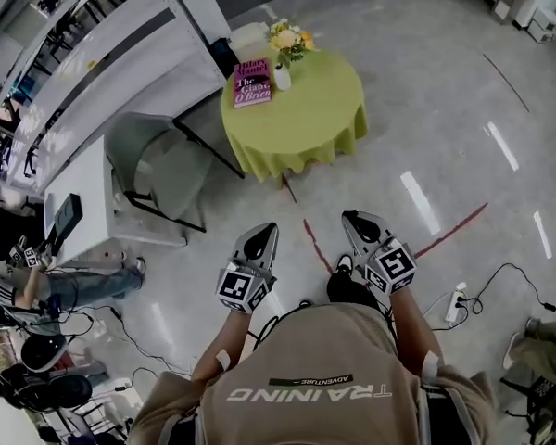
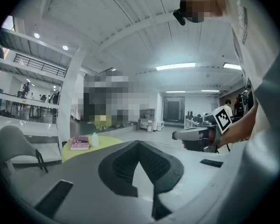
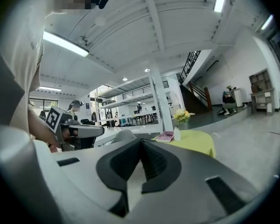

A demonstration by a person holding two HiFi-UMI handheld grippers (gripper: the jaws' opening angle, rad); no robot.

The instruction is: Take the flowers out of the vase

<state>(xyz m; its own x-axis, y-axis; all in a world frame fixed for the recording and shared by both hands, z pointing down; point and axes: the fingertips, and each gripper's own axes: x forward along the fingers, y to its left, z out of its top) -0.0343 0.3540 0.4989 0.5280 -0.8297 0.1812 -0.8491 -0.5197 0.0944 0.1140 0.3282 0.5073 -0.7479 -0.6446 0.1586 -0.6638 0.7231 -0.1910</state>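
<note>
Yellow flowers [image 1: 289,40] stand in a small white vase [image 1: 282,77] on a round table with a green cloth [image 1: 306,123], far ahead of me. A pink book [image 1: 252,82] lies beside the vase. My left gripper [image 1: 264,232] and right gripper [image 1: 352,219] are held side by side over the floor, well short of the table, both shut and empty. The right gripper view looks past its own jaws [image 3: 141,140] to the flowers [image 3: 182,115] and vase [image 3: 177,134]. In the left gripper view its jaws [image 2: 139,142] meet, and the vase [image 2: 94,139] is small at left.
A grey chair [image 1: 157,170] stands left of the table, beside a white counter [image 1: 83,202]. Red tape lines [image 1: 315,244] cross the floor between me and the table. A power strip with cables [image 1: 455,304] lies at right. People and gear crowd the left edge [image 1: 28,276].
</note>
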